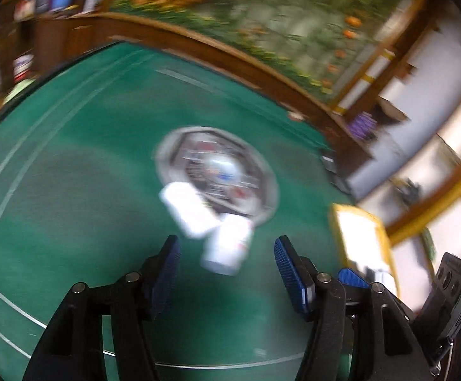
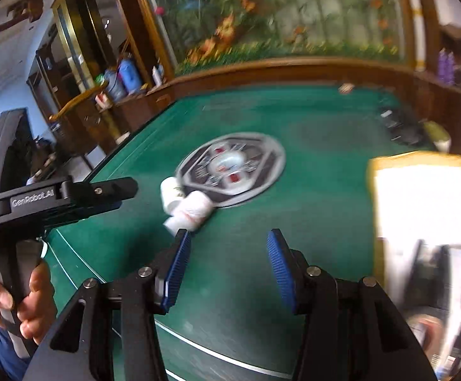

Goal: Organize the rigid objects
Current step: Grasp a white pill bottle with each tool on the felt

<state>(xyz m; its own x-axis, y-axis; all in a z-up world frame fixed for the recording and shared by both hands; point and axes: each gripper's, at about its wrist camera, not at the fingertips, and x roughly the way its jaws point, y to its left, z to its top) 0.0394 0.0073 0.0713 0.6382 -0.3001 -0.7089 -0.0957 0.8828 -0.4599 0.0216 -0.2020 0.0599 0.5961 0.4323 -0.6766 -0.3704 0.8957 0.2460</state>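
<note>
Bottles: two white bottles (image 1: 221,247) (image 1: 187,211) lie on their sides on the green table (image 1: 71,174), touching each other. Both pictures are blurred, so the labels cannot be read.
Bottle place: they lie at the near edge of the round disc (image 1: 217,171), just in front of both grippers and apart from them.
Disc: flat, grey rim, dark angular centre with a pale spot in the middle; it lies on the table.
Left gripper (image 1: 227,273): its jaws stand apart with nothing between them; the blue pads (image 1: 289,273) press on nothing. The nearer bottle shows beyond the gap.
Right gripper (image 2: 229,266): its jaws also stand apart and hold nothing; only green cloth shows between the blue pads (image 2: 278,266).
Box: a yellow-edged box (image 2: 427,197) with a bright white inside stands at the right of the table; what is in it is too blurred to tell.
Hand: in the right wrist view, a hand (image 2: 24,298) grips the black handle of the left gripper at the left edge.
Wall: a flower picture in a wooden frame (image 2: 278,9) stands behind the table.
</note>
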